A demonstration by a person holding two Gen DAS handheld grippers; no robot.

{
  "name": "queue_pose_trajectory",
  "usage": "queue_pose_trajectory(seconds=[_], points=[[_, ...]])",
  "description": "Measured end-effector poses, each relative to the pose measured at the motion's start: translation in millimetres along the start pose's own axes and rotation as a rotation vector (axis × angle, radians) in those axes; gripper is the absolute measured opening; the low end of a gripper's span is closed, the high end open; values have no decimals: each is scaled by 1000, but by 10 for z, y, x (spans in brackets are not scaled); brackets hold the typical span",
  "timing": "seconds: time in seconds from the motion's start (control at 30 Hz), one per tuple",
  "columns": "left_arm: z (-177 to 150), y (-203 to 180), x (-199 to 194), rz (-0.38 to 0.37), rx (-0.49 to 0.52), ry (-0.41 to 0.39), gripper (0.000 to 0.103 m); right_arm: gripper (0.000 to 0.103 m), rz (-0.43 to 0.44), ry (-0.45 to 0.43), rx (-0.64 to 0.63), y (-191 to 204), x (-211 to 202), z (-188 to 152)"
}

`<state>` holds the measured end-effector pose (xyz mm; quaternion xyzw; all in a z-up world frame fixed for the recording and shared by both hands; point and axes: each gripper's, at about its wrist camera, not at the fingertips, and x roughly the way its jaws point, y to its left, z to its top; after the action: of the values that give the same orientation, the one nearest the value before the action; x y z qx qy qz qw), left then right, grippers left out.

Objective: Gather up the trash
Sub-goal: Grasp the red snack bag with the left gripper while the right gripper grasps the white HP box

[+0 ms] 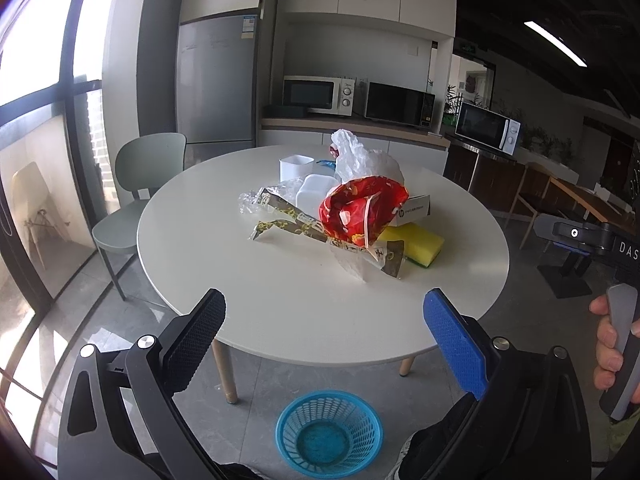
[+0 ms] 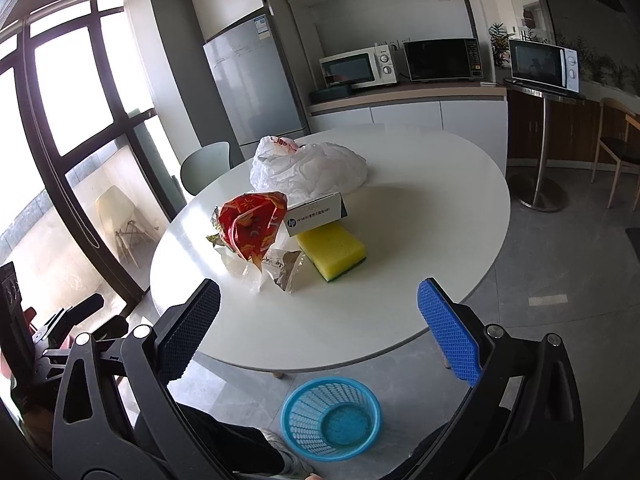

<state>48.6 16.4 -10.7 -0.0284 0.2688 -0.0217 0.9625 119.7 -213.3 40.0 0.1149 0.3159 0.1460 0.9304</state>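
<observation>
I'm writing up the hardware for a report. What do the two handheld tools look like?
Both match: black linkage arms with silver pivot screws, one finger padded in black textured rubber, the other in blue. Left tool; right tool. In the left view, the right tool's body is dark grey with white letters "DAS" and a grey handle in a hand.

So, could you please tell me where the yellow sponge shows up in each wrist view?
Left wrist: yellow sponge right of centre, behind the red bag.
Right wrist: yellow sponge at centre, below the white box.
Shared landmark: blue basket on the floor, bottom centre.
</observation>
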Motion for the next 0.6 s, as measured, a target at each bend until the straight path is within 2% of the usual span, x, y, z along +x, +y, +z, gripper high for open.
queue_pose_trajectory(seconds=[0.43, 0.6], points=[[240, -26, 428, -30, 6, -13, 97, 95, 59, 21, 172, -121, 623, 334], [281, -14, 617, -44, 10, 3, 97, 95, 82, 58, 246, -183, 920, 424]])
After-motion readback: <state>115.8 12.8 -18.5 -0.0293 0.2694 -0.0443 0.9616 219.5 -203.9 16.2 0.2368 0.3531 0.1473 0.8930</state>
